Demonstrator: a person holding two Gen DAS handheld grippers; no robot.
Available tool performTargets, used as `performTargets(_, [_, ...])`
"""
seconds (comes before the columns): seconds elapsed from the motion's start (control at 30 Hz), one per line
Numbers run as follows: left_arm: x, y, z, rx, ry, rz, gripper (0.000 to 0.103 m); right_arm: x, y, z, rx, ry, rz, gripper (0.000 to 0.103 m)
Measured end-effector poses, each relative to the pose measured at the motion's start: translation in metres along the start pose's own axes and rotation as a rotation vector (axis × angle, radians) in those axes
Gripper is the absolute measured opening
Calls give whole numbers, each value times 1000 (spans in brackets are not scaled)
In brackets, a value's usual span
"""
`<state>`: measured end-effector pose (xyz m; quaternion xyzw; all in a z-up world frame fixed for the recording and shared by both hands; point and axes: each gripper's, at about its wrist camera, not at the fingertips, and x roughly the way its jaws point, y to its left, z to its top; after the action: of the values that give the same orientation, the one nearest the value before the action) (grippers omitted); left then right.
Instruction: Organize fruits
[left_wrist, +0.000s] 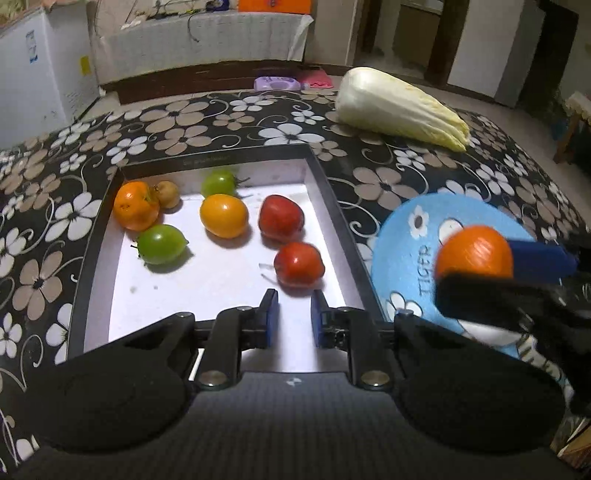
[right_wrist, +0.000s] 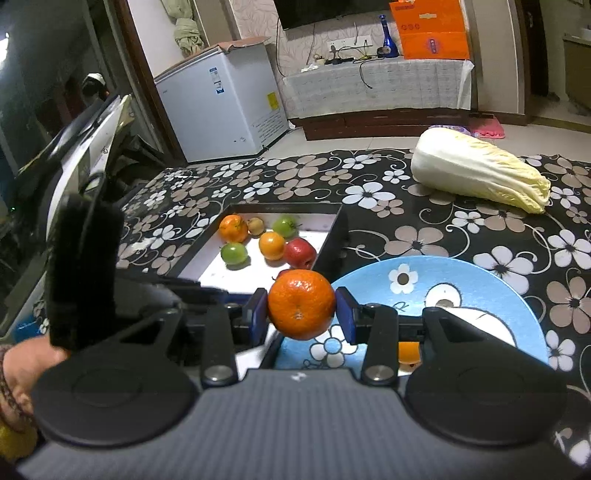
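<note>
Between your right gripper's (right_wrist: 301, 309) blue pads (right_wrist: 345, 308) sits an orange mandarin (right_wrist: 301, 308) — beyond it, a sky-blue plate (right_wrist: 487, 284) with white flowers, on a black floral tablecloth (right_wrist: 461, 229).

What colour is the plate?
Light blue with white flowers, the plate shows best in the right wrist view.

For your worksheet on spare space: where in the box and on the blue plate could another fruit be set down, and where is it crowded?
Free: the box's white floor nearest the left gripper, before the green tomato and red apple; also the blue plate's far side. Crowded: the box's far end.
</note>
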<state>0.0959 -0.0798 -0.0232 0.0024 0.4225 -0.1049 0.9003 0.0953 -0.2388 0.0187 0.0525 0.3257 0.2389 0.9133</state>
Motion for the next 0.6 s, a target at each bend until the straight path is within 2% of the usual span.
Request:
performTargets(0.27, [7, -2, 6, -4, -11, 4, 32, -3, -3, 1, -3, -7, -2, 43])
performTargets(0.3, [8, -2, 7, -7, -11, 8, 37, -3, -4, 0, -2, -6, -3, 43])
performTargets(0.4, [10, 3, 10, -34, -11, 31, 64, -5, -5, 0, 2, -10, -11, 43])
performTargets(0.47, [10, 6, 11, -49, -27, 30, 65, -5, -7, 0, 5, -11, -13, 43])
performTargets(0.57, [13, 5, 10, -46, -24, 28, 60, -4, -7, -1, 2, -7, -11, 43])
performTargets(0.6, [13, 3, 10, -32, -26, 35, 50, -4, -7, -1, 0, -6, -13, 43])
